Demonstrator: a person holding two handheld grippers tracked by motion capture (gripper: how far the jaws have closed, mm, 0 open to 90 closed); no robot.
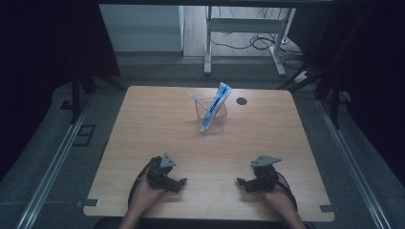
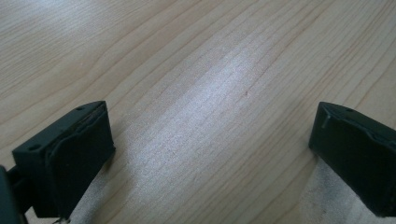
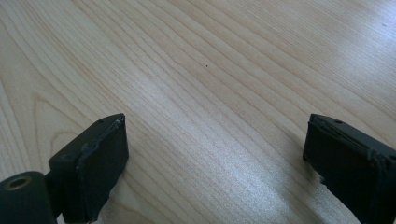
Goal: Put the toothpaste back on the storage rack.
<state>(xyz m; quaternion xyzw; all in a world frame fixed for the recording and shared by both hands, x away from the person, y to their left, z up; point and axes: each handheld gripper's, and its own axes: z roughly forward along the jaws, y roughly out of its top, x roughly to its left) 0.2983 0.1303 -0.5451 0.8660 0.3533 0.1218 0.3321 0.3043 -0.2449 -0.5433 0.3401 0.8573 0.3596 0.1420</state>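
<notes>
So, quick rundown:
tube [image 1: 214,106]: stood tilted in the clear cup [image 1: 211,116], mid-desk [image 1: 143,124], well apart from both grippers
feel: probably light, squishy, slick; grab its upper end
left gripper [image 1: 183,182]: jaws wide, empty
right gripper [image 1: 239,181]: same, wide and empty

You will find no legible text, label, brand, number or sign in any view. The blue tube [image 1: 213,106] standing in the clear cup [image 1: 211,118] carries print, but it is too small and blurred to read. The counter [image 1: 143,133] bears no markings.
</notes>
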